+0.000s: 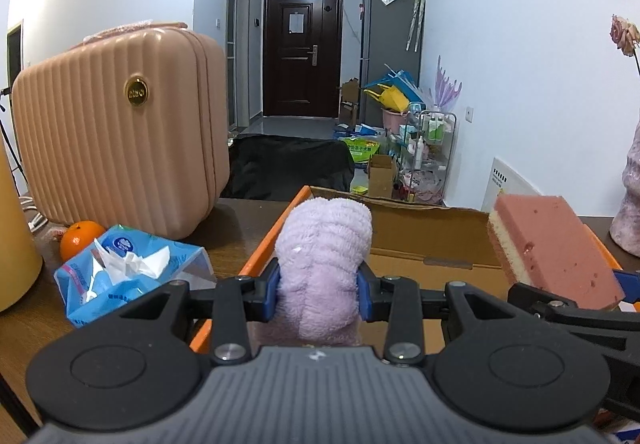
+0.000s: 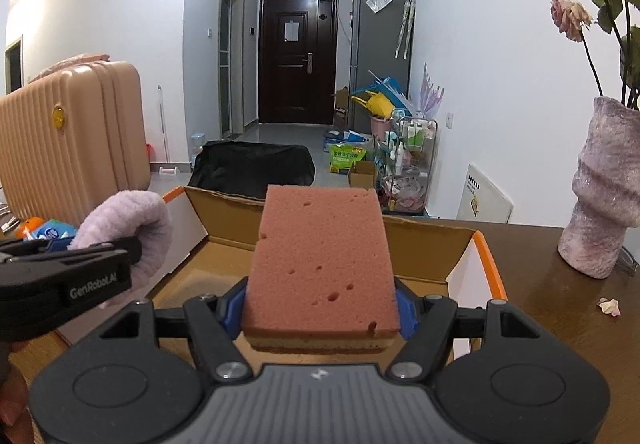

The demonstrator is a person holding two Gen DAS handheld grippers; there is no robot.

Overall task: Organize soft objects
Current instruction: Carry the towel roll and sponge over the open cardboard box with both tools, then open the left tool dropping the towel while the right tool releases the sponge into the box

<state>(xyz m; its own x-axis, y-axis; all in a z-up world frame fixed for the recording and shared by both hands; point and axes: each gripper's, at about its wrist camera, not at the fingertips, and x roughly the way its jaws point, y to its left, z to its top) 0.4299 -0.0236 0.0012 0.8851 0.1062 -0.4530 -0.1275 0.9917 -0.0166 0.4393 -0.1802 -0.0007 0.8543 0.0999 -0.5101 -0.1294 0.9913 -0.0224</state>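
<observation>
My left gripper [image 1: 319, 290] is shut on a rolled lilac fluffy towel [image 1: 322, 248], which sticks up between its blue pads over the left part of an open cardboard box [image 1: 420, 240] with orange edges. My right gripper [image 2: 320, 310] is shut on a pink sponge [image 2: 320, 260] with a yellow underside, held flat above the same box [image 2: 424, 244]. In the left wrist view that sponge [image 1: 556, 248] hangs at the right; in the right wrist view the towel [image 2: 128, 228] and left gripper appear at the left. The box floor under both is mostly hidden.
On the dark wooden table, left of the box, lie a blue tissue pack [image 1: 128, 272], an orange [image 1: 80, 238] and a pink ribbed suitcase [image 1: 116, 131]. A mauve vase [image 2: 604, 187] with wilted roses stands right of the box. A fallen petal [image 2: 610, 306] lies near it.
</observation>
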